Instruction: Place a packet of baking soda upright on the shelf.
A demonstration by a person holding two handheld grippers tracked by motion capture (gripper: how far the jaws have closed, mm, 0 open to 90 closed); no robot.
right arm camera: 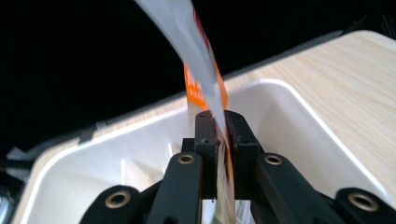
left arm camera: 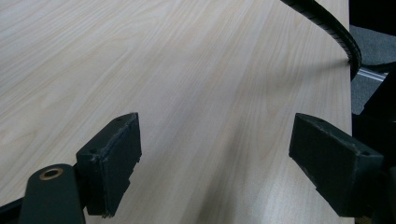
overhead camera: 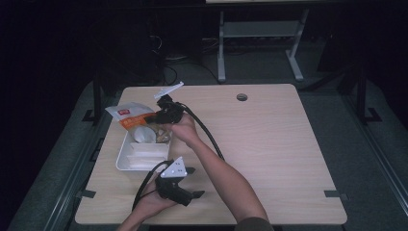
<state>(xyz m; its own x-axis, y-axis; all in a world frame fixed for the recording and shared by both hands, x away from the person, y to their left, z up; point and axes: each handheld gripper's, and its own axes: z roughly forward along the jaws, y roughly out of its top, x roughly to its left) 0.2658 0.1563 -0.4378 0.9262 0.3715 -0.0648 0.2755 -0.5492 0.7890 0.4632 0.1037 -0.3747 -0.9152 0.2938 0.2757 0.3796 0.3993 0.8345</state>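
Room dim; surroundings fall to near black in the high view. Light comes from overhead, falling evenly on the pale worktop (overhead camera: pixel 269 144), no glare. Short soft shadows under the forearms. High view slightly soft and grainy. Left gripper view: wood grain sharp mid-frame, near jaws softer, broad faint shadow across the boards. Right gripper view: packet (right arm camera: pixel 201 70) blurred and smeared, white tray (right arm camera: pixel 299 112) rim bright, background black.
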